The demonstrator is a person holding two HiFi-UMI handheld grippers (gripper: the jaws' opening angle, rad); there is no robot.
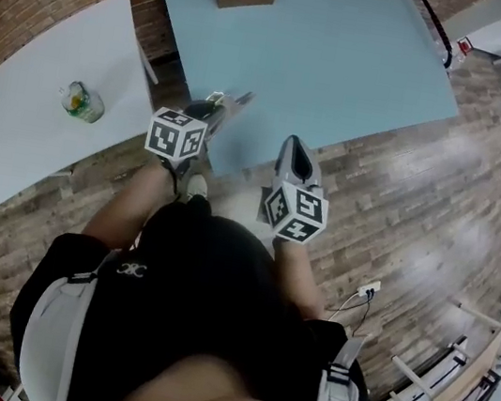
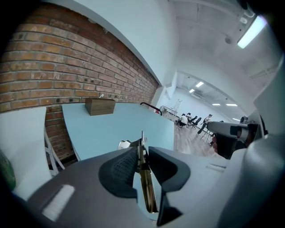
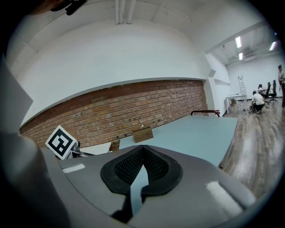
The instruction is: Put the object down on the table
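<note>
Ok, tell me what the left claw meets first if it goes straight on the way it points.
Most likely the bare top of the blue table: the left claw, shut on a thin golden strip, points down at it. The wooden box stands further back, left of that line.

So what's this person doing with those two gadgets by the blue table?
A person stands at the blue table with a hand-held claw in each hand. The left claw is clamped on a thin, flat brass-coloured object, held near the table's corner and not yet set down. The right claw is shut and empty.
</note>
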